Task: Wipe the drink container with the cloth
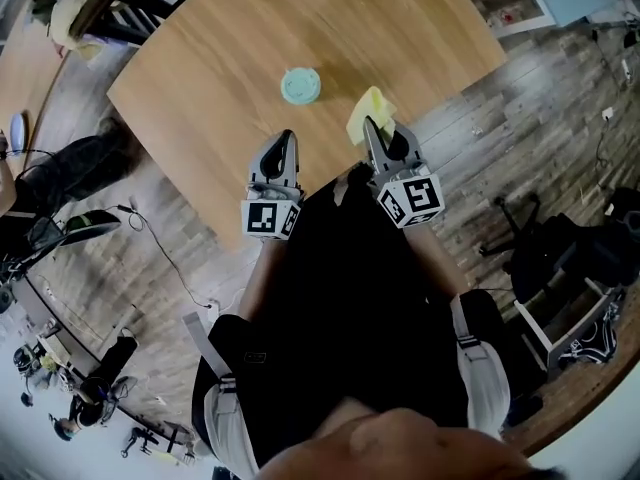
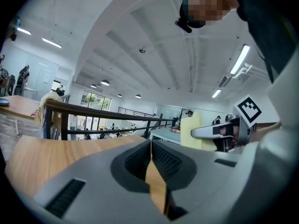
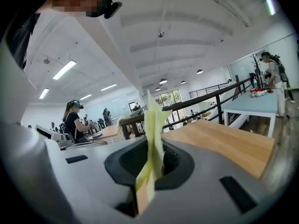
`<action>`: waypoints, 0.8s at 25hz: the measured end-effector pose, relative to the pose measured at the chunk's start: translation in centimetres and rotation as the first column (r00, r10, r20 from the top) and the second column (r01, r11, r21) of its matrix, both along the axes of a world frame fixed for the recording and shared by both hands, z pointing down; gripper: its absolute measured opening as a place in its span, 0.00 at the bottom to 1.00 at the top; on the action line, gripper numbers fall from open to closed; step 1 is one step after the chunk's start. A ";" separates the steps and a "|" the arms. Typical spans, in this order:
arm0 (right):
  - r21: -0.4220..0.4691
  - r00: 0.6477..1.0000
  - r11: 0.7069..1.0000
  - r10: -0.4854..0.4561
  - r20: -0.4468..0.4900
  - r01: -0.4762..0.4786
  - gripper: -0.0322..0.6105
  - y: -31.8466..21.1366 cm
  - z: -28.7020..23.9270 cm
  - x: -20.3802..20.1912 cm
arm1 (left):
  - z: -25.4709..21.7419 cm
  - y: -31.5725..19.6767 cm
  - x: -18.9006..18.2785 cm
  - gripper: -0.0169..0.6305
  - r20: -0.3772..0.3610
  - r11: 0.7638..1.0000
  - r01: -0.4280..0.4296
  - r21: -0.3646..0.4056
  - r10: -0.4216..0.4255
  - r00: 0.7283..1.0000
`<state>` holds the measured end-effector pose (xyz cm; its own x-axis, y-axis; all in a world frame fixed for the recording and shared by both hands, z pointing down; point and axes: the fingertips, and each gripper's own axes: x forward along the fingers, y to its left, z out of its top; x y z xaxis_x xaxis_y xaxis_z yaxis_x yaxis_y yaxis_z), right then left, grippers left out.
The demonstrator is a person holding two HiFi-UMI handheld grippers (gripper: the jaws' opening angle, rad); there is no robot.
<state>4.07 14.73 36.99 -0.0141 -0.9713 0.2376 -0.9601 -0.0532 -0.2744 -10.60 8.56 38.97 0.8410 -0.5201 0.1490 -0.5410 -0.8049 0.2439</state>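
Right gripper [image 3: 152,141] fingers clamped on thin yellow cloth [image 1: 367,109], its fold poking past the tips. Left gripper [image 2: 151,146] fingers together, empty. Round teal-lidded cup [image 1: 300,85] on wood table [image 1: 220,48], ahead of both.

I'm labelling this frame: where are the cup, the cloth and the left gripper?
cup [image 1: 300,85], head view, middle of its teal lid.
cloth [image 1: 366,109], head view, middle of its yellow fold.
left gripper [image 1: 288,136], head view, tips of its shut jaws.

Wooden table [image 1: 220,58], light grain, rounded corners. Teal-lidded drink container [image 1: 300,85] stands on it, just ahead of left gripper [image 1: 286,137], ahead-left of right gripper [image 1: 369,124], touching neither.
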 end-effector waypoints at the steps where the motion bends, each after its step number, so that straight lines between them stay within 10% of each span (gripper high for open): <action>1: -0.012 1.000 1.000 0.003 0.003 -0.003 0.12 -0.4 0.4 0.3 | 0.5 -0.3 0.4 0.06 0.007 1.000 -0.007 -0.007 0.007 1.000; 20: -0.274 0.963 0.928 -0.209 0.173 0.251 0.12 -6.7 14.5 0.5 | 7.4 -5.2 4.1 0.07 0.146 0.995 0.068 -0.078 -0.056 0.988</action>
<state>4.58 8.01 51.51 -0.2818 -0.8257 0.4886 -0.9093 0.0672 -0.4107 -6.54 3.35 46.40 0.7741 -0.5516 0.3107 -0.6237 -0.7488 0.2243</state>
